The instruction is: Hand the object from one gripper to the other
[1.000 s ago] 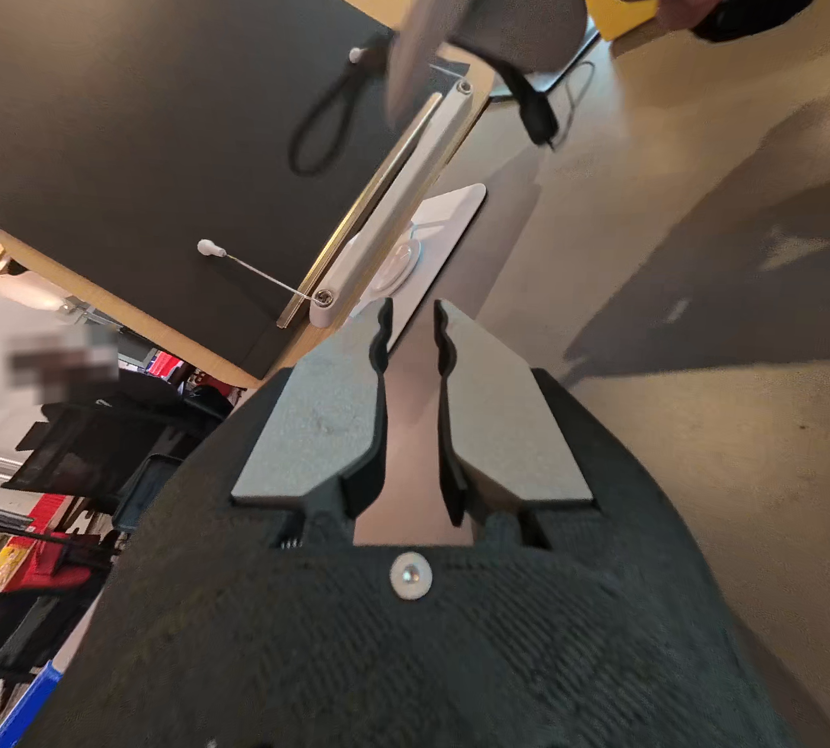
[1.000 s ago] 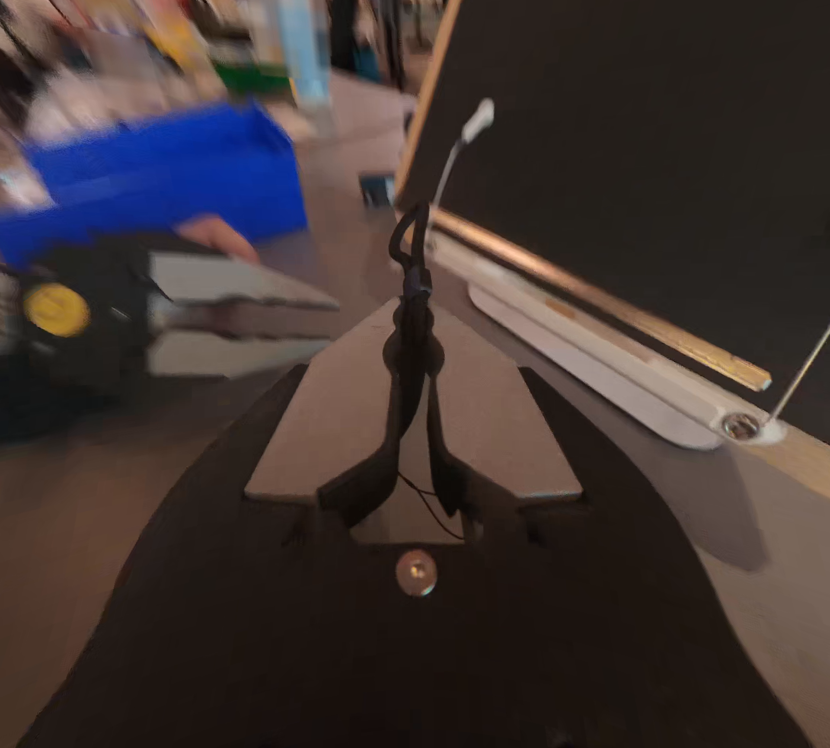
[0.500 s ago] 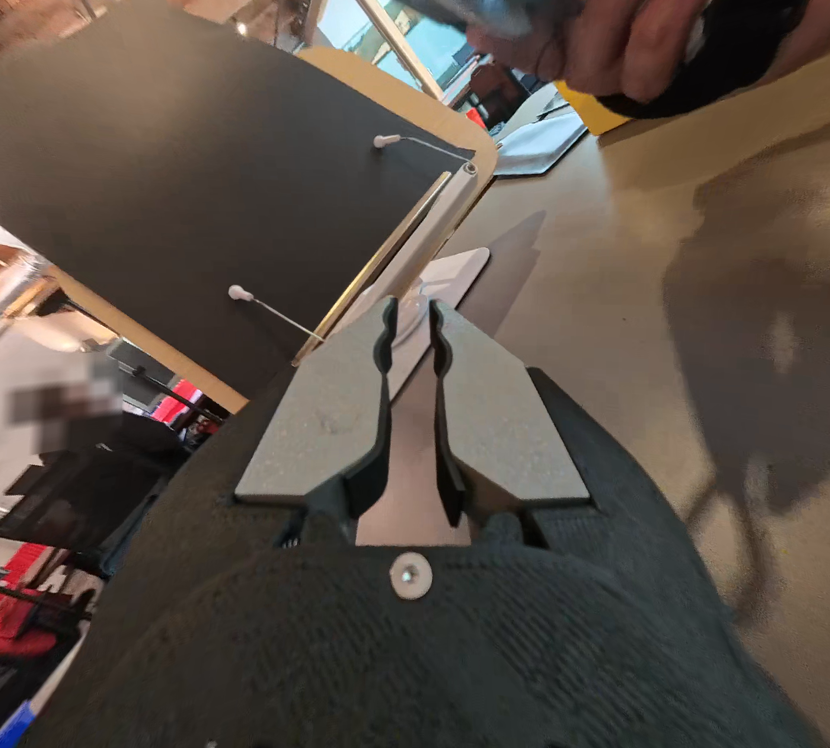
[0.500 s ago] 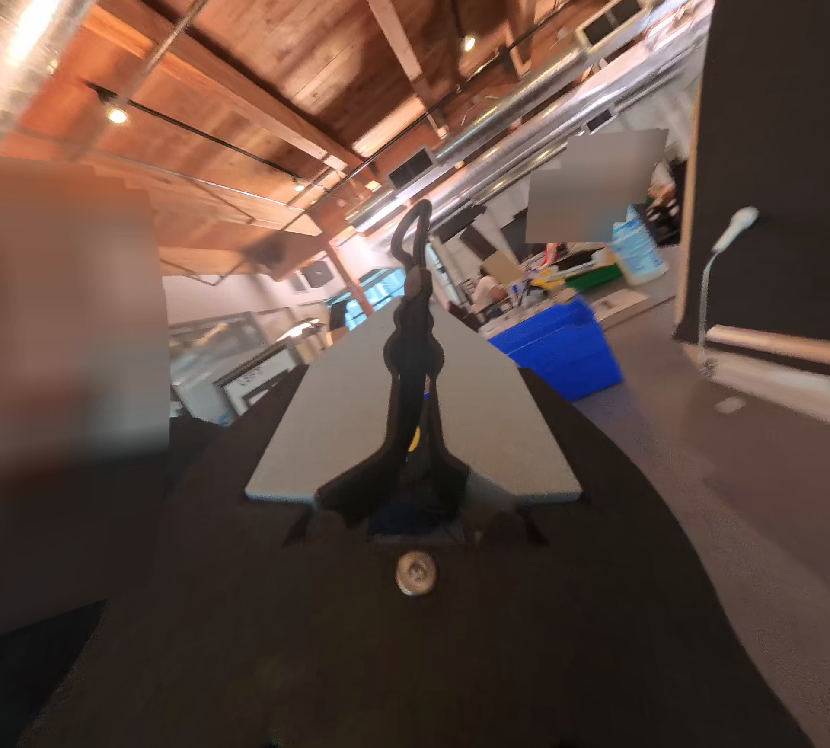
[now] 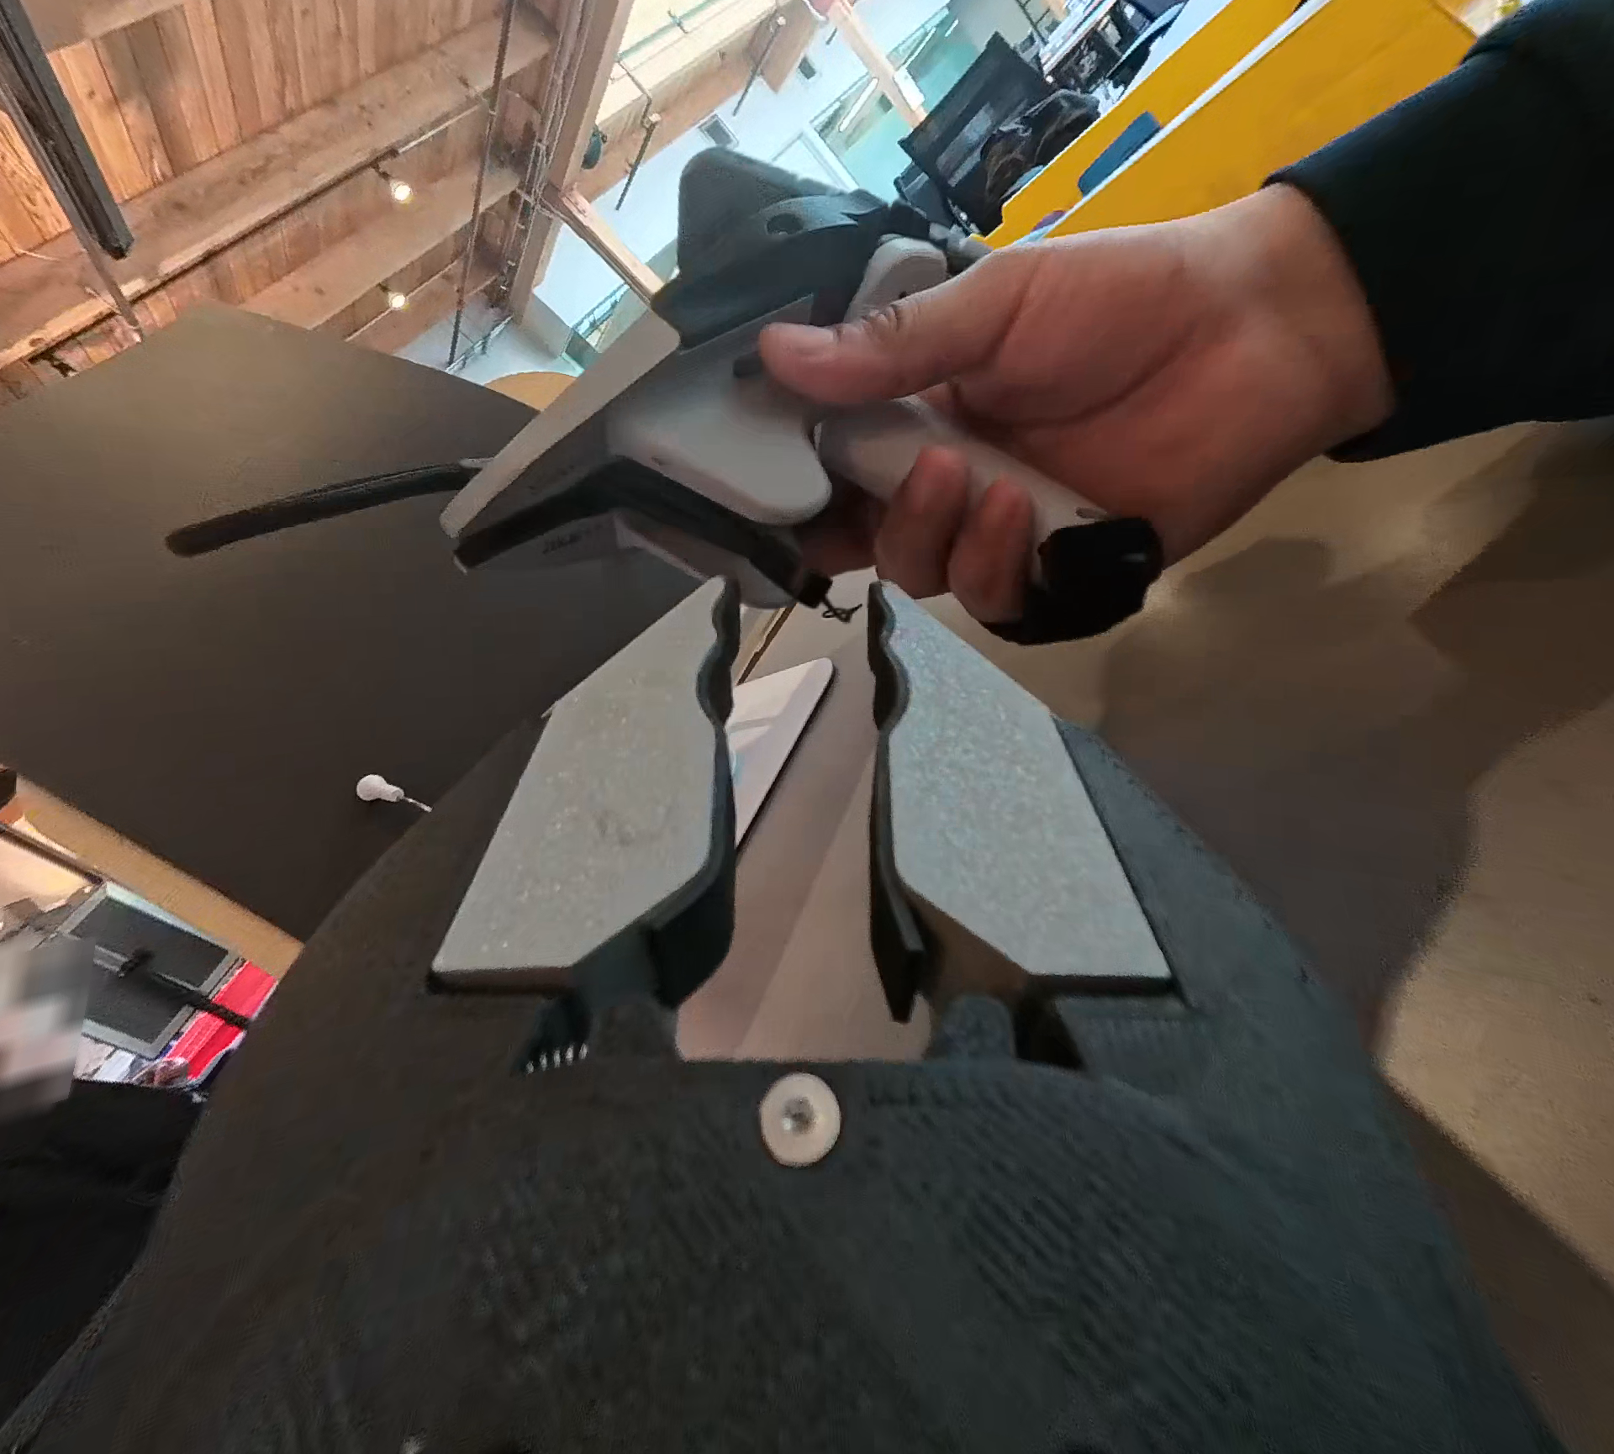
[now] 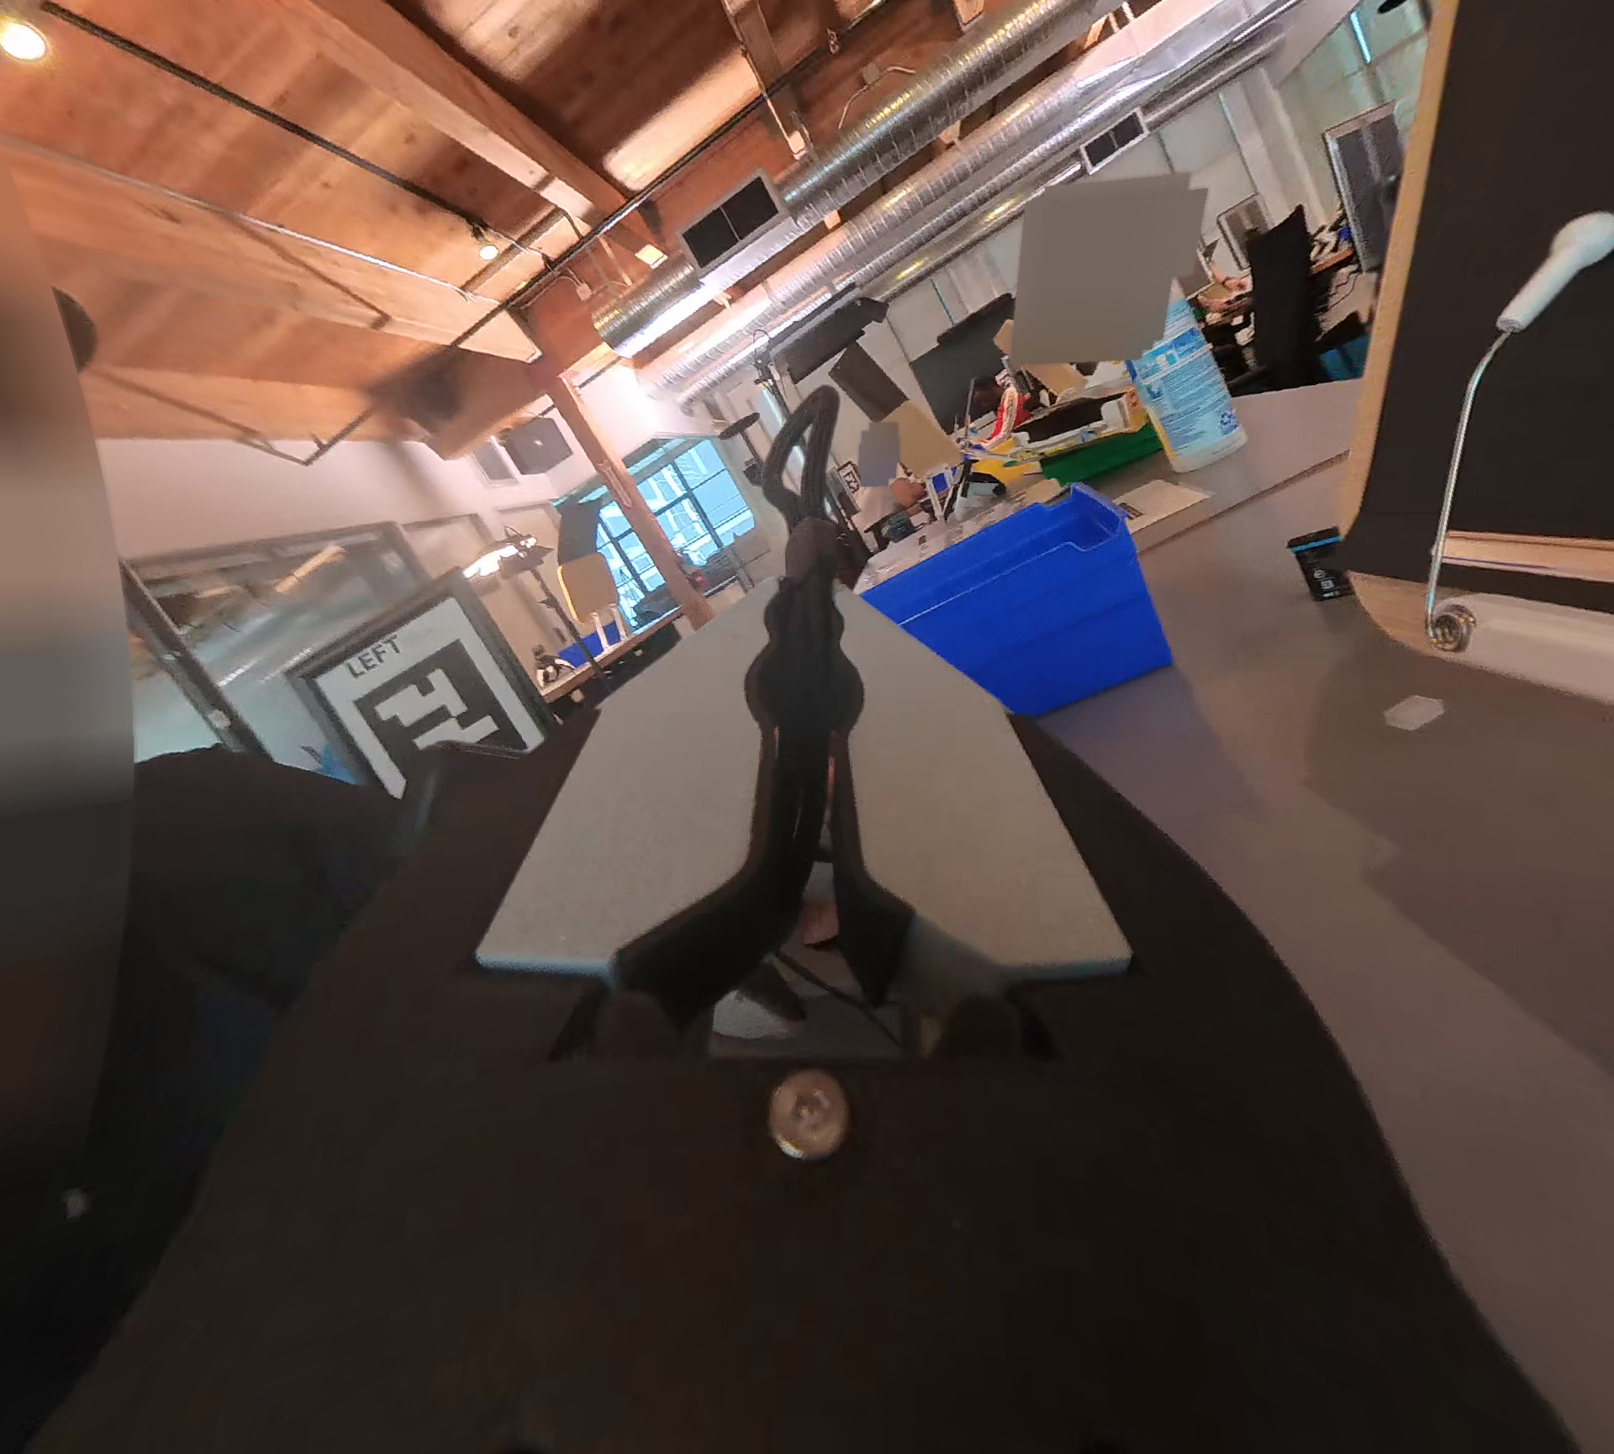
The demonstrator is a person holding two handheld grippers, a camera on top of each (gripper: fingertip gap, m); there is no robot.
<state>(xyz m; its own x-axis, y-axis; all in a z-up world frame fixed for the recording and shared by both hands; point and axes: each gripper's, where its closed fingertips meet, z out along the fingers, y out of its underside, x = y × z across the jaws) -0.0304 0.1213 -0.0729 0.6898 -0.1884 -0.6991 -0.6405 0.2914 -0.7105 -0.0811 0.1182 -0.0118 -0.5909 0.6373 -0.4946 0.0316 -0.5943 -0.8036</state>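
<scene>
The object is a black cord loop (image 6: 802, 451). My right gripper (image 6: 808, 609) is shut on it, and the loop sticks out past the fingertips. In the left wrist view a hand holds the right gripper (image 5: 458, 517) just above and beyond my left fingertips, pointing left, with the cord loop (image 5: 306, 508) reaching out over the black board. A thin thread end of the cord hangs under it, between my left fingertips. My left gripper (image 5: 799, 604) is open and empty, its jaws well apart, right below the right gripper's body.
A black board with a wooden edge (image 5: 218, 670) stands on a white base (image 5: 777, 722) on the tan table (image 5: 1310, 801). White-tipped wire pegs (image 6: 1555, 268) stick out of it. A blue bin (image 6: 1031, 600) and a white bottle (image 6: 1188, 399) stand farther off. The grippers' ends are close to 7 cm from one another.
My left jaws have opened wider. The right gripper with the cord has come down close over my left fingertips. Both views have tilted up toward the ceiling.
</scene>
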